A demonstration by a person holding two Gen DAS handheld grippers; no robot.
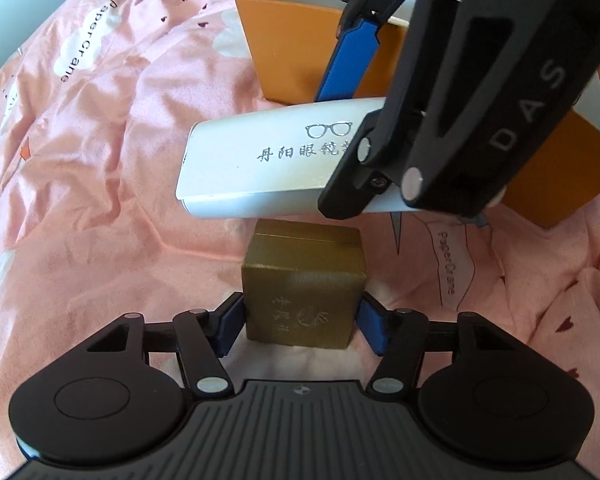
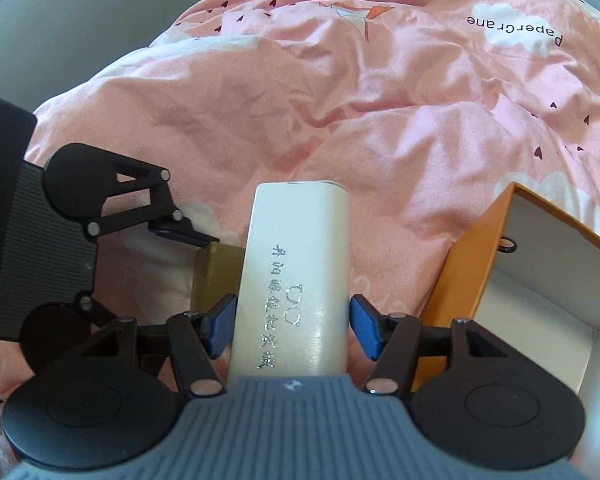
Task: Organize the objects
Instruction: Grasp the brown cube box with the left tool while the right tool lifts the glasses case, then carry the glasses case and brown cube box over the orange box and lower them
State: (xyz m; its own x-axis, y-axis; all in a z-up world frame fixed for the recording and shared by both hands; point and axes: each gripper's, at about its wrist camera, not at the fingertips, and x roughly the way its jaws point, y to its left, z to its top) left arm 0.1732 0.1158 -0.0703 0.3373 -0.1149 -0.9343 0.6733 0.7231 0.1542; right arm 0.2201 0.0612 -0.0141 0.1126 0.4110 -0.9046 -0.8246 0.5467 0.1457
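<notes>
Pickup step: left gripper (image 1: 300, 316) clamps gold box (image 1: 304, 288) on pink quilt (image 1: 100, 160), right gripper (image 2: 292, 324) grips white glasses case (image 2: 296, 280) above it; next, prob lift both into orange box (image 2: 460, 280).

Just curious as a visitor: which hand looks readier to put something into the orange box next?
Probably the right. Its gripper holds the white glasses case lifted beside the open orange box. The left gripper sits low around the gold box on the pink blanket, farther from it.
</notes>
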